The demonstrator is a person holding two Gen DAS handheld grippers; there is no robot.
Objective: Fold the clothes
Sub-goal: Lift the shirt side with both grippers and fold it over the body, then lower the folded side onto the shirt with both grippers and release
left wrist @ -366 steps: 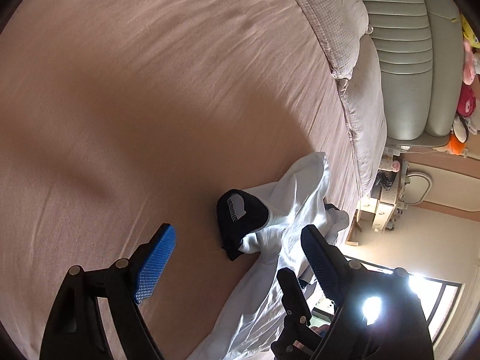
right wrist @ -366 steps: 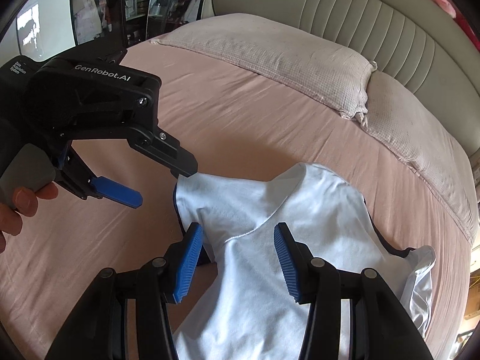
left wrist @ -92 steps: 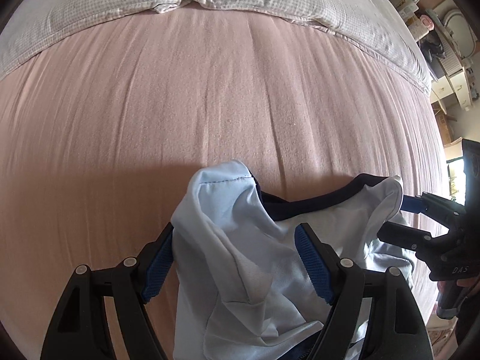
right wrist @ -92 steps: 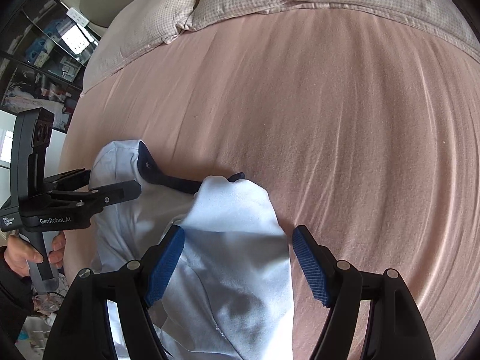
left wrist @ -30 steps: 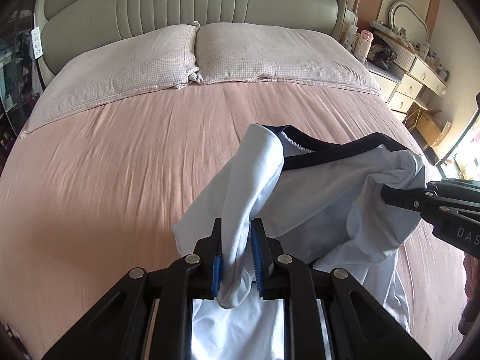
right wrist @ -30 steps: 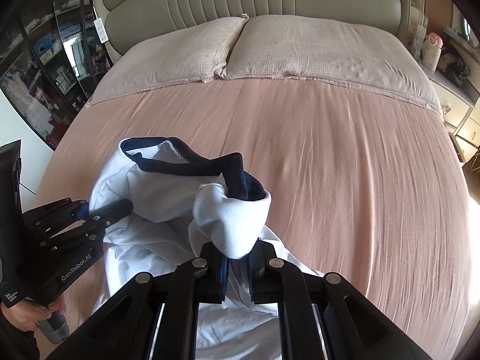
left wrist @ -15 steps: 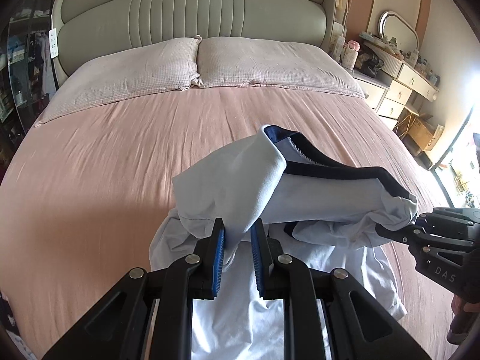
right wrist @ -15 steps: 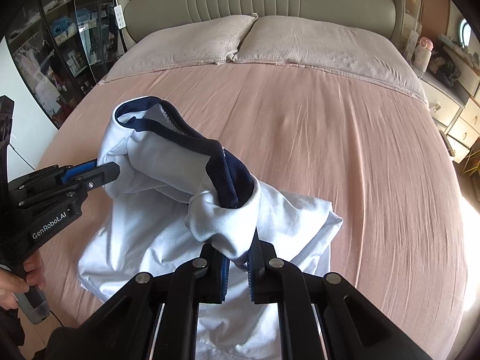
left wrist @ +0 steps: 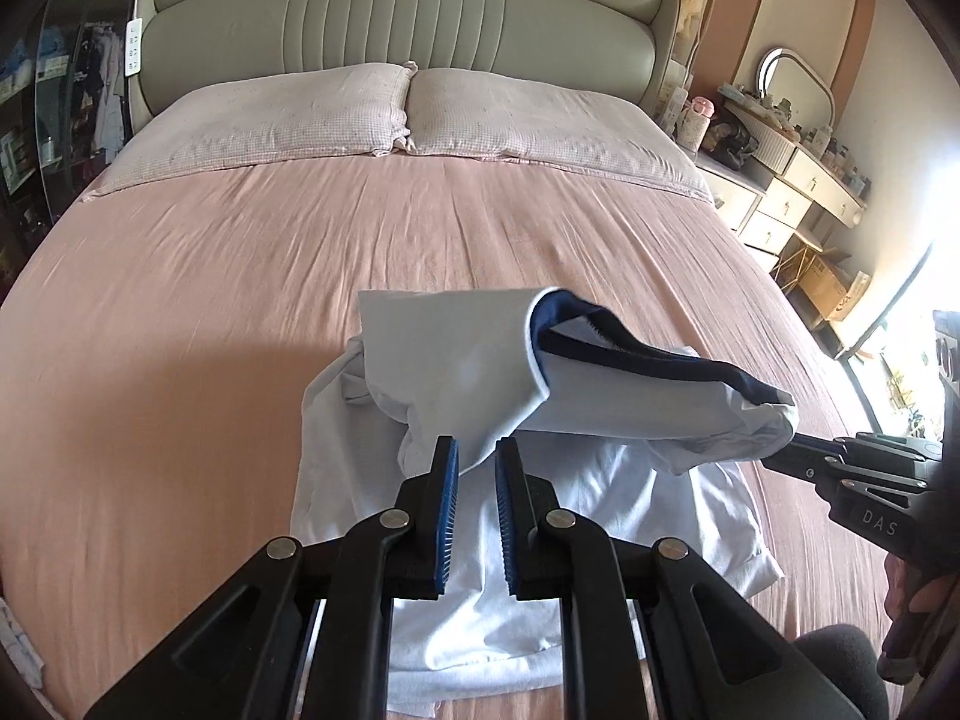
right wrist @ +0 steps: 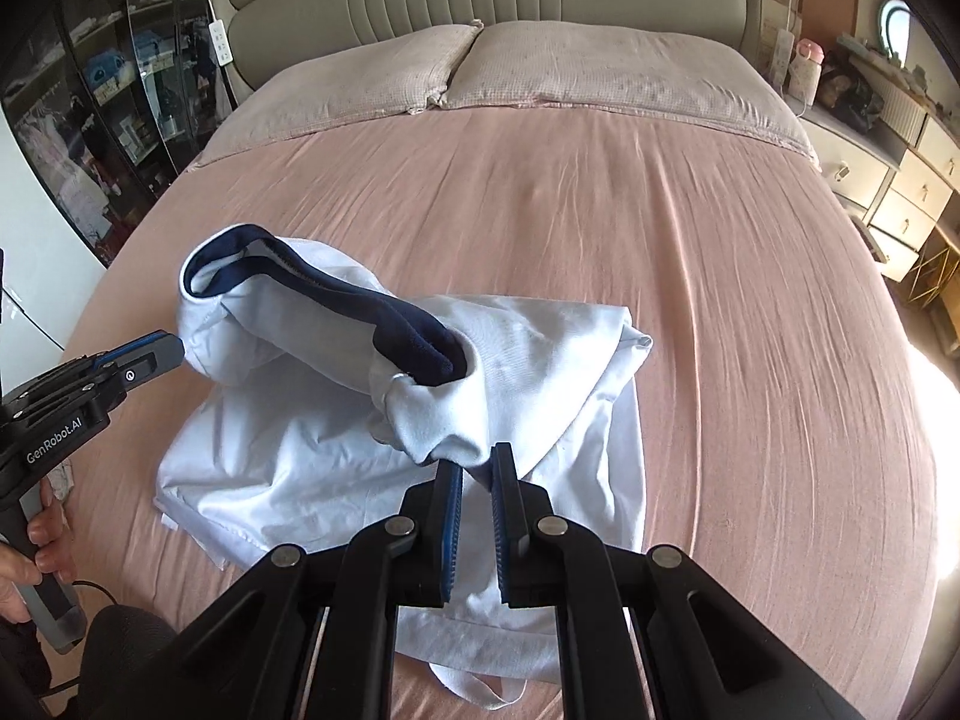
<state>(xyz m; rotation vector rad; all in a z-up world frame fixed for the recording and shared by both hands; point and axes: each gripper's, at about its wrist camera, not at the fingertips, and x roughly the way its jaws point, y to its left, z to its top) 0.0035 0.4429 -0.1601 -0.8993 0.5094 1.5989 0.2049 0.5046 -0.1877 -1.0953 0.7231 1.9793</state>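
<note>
Across the near half of the pink bed [left wrist: 240, 276] lies a white shirt [left wrist: 600, 492], its lower part spread flat on the sheet and its upper part lifted off it. That raised band, edged by the dark blue collar [left wrist: 630, 354], runs left to right between the two tools. At its left end the left gripper [left wrist: 477, 450] is closing its nearly shut jaws on a pinch of cloth; at its right end the right gripper [right wrist: 477, 462] is clamped tight on the other shoulder. Judging by this, the fold goes toward the near hem, both hands equally placed.
</note>
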